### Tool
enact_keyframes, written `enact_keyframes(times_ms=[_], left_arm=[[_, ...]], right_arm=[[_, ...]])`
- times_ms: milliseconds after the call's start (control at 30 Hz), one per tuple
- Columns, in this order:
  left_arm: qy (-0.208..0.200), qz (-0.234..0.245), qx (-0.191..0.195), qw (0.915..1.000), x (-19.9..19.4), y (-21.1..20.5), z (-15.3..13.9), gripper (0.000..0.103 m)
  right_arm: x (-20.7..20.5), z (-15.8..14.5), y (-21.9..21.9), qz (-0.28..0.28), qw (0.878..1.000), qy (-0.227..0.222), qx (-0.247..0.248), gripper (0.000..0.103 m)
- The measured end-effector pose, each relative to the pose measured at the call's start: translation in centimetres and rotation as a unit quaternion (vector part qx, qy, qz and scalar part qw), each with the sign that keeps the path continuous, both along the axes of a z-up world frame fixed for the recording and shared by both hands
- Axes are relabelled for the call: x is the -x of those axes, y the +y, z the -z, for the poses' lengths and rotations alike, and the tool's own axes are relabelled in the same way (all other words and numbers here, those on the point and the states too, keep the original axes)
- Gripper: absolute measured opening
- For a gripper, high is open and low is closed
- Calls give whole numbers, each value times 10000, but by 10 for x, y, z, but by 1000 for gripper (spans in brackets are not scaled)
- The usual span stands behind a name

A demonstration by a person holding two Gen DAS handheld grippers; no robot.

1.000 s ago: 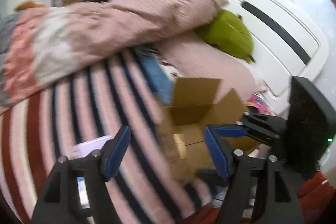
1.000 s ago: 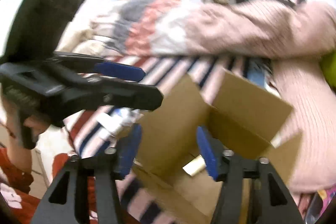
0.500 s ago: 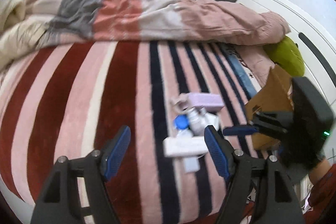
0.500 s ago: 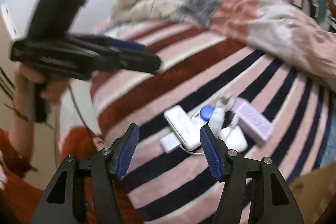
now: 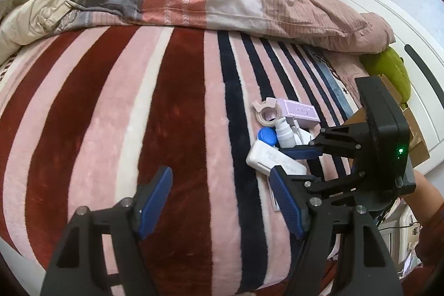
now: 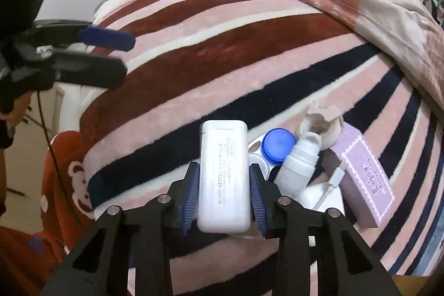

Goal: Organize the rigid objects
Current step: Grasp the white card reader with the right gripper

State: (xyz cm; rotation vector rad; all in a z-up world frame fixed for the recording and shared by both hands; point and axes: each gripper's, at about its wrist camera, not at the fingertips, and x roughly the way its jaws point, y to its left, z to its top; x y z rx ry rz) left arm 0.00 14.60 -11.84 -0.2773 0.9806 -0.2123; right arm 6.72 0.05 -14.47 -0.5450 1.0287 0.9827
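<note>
- My right gripper (image 6: 224, 192) has just been closing, and its blue pads now press both long sides of the flat white rounded plastic case (image 6: 223, 176); I take it across its narrow width because that span fits between the jaws.
- The case lies on the striped pink, red and navy plush blanket (image 6: 222, 52), at the 9 o'clock edge of a small heap, so I judge it the easiest piece to lift without dragging its neighbours.
- My left gripper (image 5: 219, 201) hangs open and empty above the blanket, the heap at its 2 o'clock; I keep it clear so the right has room.
- The right wrist view shows the grip and the heap closely: a blue round screw cap (image 6: 279, 145) at 1 o'clock of the case, a white plastic pump bottle (image 6: 301, 165) beside it, and a lilac rectangular cardboard box (image 6: 360, 179) at 3 o'clock with a white cable plug resting on it.
- The left wrist view alone shows the open brown cardboard box (image 5: 413, 129) at its 3 o'clock, near the white headboard, probably the destination.
</note>
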Motion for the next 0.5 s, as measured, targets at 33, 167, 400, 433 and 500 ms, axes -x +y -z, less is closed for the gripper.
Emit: enact_keyframes(times_ms=[33,167,400,433,500], left_arm=[[1,17,28,10000,0,0,0,70],[-84,185,222,9995,-2,-7,-10,70],[-561,811,602,9933,-11,-45,-62,65],[-643,952,661,9912,-13,-54,-72,58],[-766,1253,779,9861,-18,-73,-90,47]], right_arm=[[1,-1,0,28,10000,-32,-14,31],[7,-12,-2,73,9997,-126,-170,31],[32,-76,-24,88,9944,-493,-926,31],[36,-86,-30,108,9929,-562,-1046,31],[43,-108,-46,181,9888,-718,-1296,31]])
